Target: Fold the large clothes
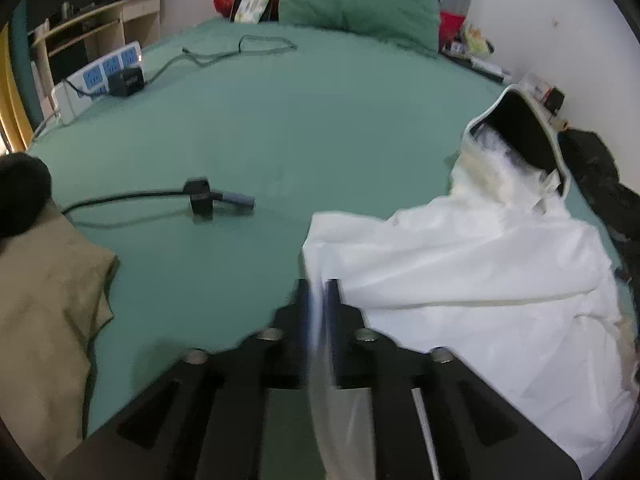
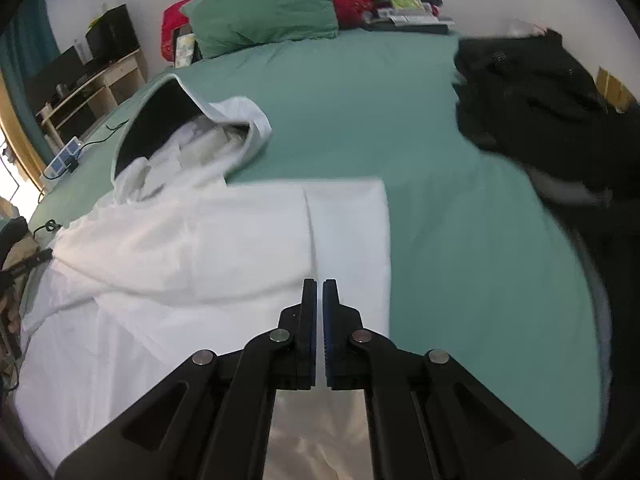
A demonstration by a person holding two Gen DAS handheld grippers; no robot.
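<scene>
The white hooded garment (image 2: pixel 192 240) is spread across the green bed sheet (image 2: pixel 360 100), its dark-lined hood (image 2: pixel 160 120) turned toward the green pillow (image 2: pixel 264 12) at the head of the bed; one straight folded edge is seen lying toward the middle of the mattress.

The left gripper (image 1: pixel 320 292) is pitched steeply downward over the near left corner of the garment; white fabric is seen pinched between its two narrowly spaced fingers, blurred and drawn up out of the cloth below, so the garment's edge is gripped.

The right gripper (image 2: pixel 319 292) is likewise angled down over the garment's near right part; its fingers are pressed nearly together, and a thin strip of white cloth is seen running up between them, so the fabric is held there too.

A heap of black clothing (image 2: pixel 540 100) is piled at the right side of the bed; a tan cloth (image 1: pixel 48 300) is lying at the left edge; a black cable with a plug (image 1: pixel 200 198) is resting on the sheet, well apart from the garment; a power strip (image 1: pixel 108 68) is seen near the bed's far left edge.
</scene>
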